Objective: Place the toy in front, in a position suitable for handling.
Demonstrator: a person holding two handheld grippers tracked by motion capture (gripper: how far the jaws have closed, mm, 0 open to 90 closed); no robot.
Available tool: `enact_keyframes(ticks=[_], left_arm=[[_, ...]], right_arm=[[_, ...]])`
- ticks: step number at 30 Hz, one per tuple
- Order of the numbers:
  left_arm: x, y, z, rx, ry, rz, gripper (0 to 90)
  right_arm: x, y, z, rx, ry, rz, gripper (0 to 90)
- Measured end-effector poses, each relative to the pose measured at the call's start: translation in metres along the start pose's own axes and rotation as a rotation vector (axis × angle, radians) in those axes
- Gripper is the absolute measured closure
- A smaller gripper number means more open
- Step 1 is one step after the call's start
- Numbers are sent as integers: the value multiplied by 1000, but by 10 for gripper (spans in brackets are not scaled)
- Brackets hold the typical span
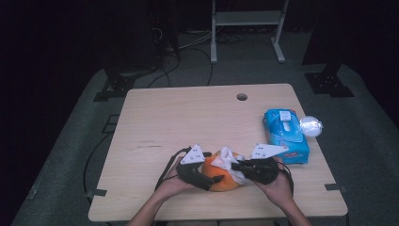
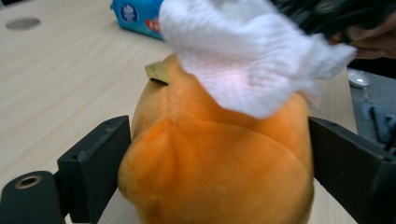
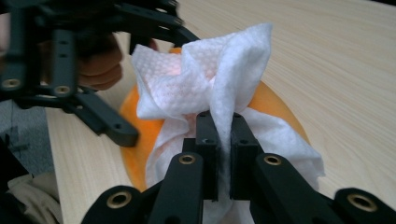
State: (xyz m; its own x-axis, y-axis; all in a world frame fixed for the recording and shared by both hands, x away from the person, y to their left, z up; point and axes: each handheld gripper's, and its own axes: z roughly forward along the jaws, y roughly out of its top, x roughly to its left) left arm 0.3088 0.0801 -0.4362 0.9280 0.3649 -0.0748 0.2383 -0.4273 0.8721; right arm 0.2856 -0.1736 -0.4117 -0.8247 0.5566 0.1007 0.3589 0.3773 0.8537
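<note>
An orange plush toy (image 1: 222, 182) (image 2: 210, 158) sits near the table's front edge. My left gripper (image 1: 212, 180) (image 2: 219, 140) is shut on it, one black jaw pressed against each flank. A crumpled white tissue (image 1: 227, 159) (image 2: 243, 56) (image 3: 187, 79) lies over the toy's top. My right gripper (image 1: 236, 165) (image 3: 219, 126) is shut on a fold of that tissue, its jaws nearly together, and holds it against the toy (image 3: 135, 140). In the right gripper view, one of the left gripper's fingers (image 3: 112, 127) runs along the toy's side.
A blue pack of wipes (image 1: 286, 134) (image 2: 135, 14) lies at the right of the wooden table (image 1: 179, 122), with a clear crinkled ball (image 1: 311, 126) beside it at the edge. A round hole (image 1: 242, 97) is in the tabletop's far side. A white frame (image 1: 247, 19) stands beyond the table.
</note>
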Motion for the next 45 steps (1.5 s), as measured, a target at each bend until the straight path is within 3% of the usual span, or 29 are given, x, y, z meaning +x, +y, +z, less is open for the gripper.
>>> enact_keyframes(ticks=[3, 4, 6, 8, 10, 14, 16, 18, 22, 25, 28, 30, 32, 34, 35, 37, 41, 43, 45], left_arm=[[-1, -1, -3, 12, 14, 16, 231], [0, -1, -3, 17, 19, 18, 239], [2, -3, -4, 11, 16, 1, 243], [4, -6, -6, 6, 9, -4, 243], [3, -7, -6, 5, 9, 5, 242], [3, -10, -7, -1, 13, 10, 242], [4, -11, -8, 2, 12, 17, 242], [5, -12, -8, 4, 12, 16, 242], [5, -13, -9, 7, 10, 2, 241], [6, -13, -9, 6, 8, -2, 235], [6, -14, -9, 1, 7, -2, 235], [6, -13, -9, 4, 8, -3, 235], [4, -12, -8, 6, 14, -7, 235], [2, -11, -8, 9, 14, 7, 235], [1, -11, -7, 8, 14, 9, 234], [-1, -10, -7, 12, 15, 18, 234], [-6, -8, -6, 16, 20, 44, 235], [-6, -7, -6, 20, 16, 45, 229], [-5, -7, -6, 15, 15, 34, 228]], right_arm=[[-1, 0, -1, -2, -19, 5, 844], [-5, 0, -2, -7, -19, 28, 844], [-15, -6, -6, -5, -64, 77, 844], [-26, -14, -7, 23, -85, 131, 843], [-31, -20, -9, 10, -62, 180, 843], [-20, -12, -10, -38, -37, 148, 843], [-16, -10, -9, -38, -29, 133, 842], [-19, -13, -7, -24, -24, 151, 841], [-24, -18, -4, 30, -91, 171, 839], [-19, -15, -7, 9, -102, 159, 840], [-12, -9, -9, -48, -49, 140, 836], [-10, -8, -5, -31, -51, 115, 825], [-16, -12, -3, -18, -54, 143, 817], [-22, -16, -3, 13, -105, 155, 823], [-25, -17, -4, 14, -107, 170, 830], [-25, -17, -6, 3, -98, 185, 839], [-13, -5, -10, -54, -41, 142, 839], [-10, -3, -7, -41, -43, 113, 838], [-15, -7, -5, -21, -51, 128, 838]])
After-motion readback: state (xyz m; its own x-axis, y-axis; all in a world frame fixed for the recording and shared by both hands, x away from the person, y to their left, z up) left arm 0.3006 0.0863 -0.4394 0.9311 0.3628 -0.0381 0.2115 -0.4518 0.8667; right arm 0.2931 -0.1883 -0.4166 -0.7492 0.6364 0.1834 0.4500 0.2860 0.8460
